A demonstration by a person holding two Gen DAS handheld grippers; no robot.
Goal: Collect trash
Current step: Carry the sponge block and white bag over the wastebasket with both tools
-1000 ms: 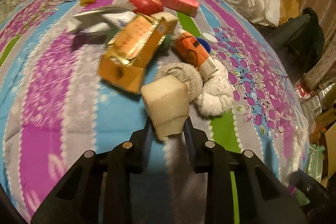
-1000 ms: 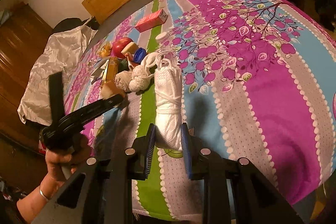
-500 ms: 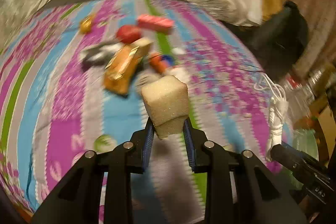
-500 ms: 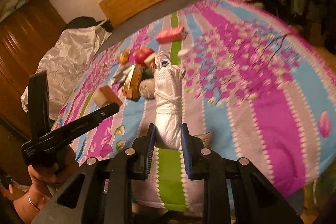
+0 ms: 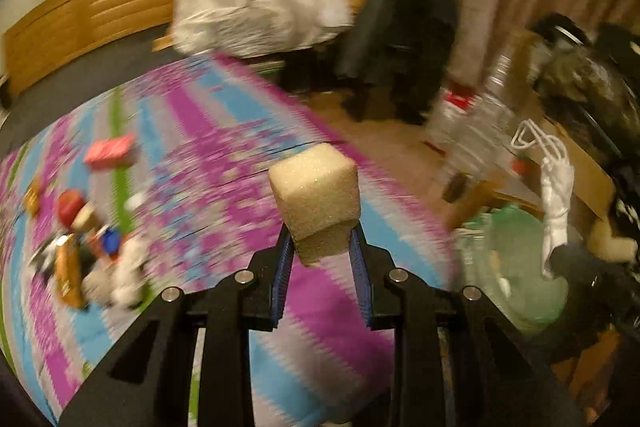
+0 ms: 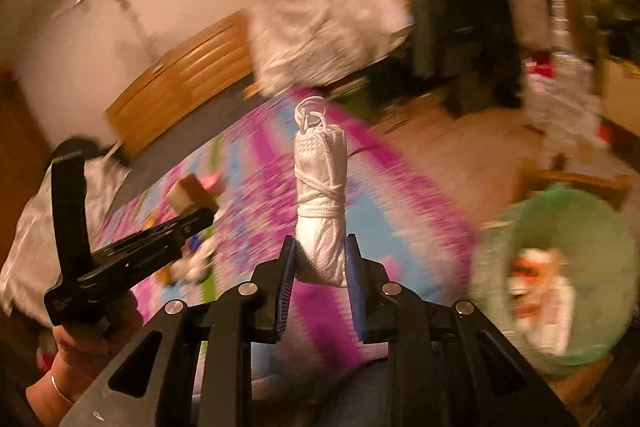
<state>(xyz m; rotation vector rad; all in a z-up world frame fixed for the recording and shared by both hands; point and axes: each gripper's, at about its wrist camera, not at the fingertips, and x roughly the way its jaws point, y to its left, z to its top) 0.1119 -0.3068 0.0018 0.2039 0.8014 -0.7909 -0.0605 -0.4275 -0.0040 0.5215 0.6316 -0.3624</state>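
Note:
My left gripper [image 5: 322, 251] is shut on a beige sponge cube [image 5: 314, 193], held in the air past the bed's edge. My right gripper [image 6: 320, 259] is shut on a rolled white face mask [image 6: 320, 195] tied with its own cord. The mask also shows in the left wrist view [image 5: 554, 199], and the sponge in the right wrist view [image 6: 190, 195]. A green-lined trash bin [image 6: 560, 267] stands on the floor at the right, with trash inside. Both views are motion-blurred.
A pile of items [image 5: 80, 247] lies on the flowered bedspread [image 5: 208, 163], with a pink box [image 5: 110, 151] further back. A white bag [image 5: 256, 3], black chair [image 5: 400, 39], clear bottles [image 5: 480, 131] and a cardboard box [image 5: 580, 155] crowd the floor beyond.
Both grippers have swung right, away from the pile on the bed toward the floor side, each still holding its item. The green-lined bin has come into view.

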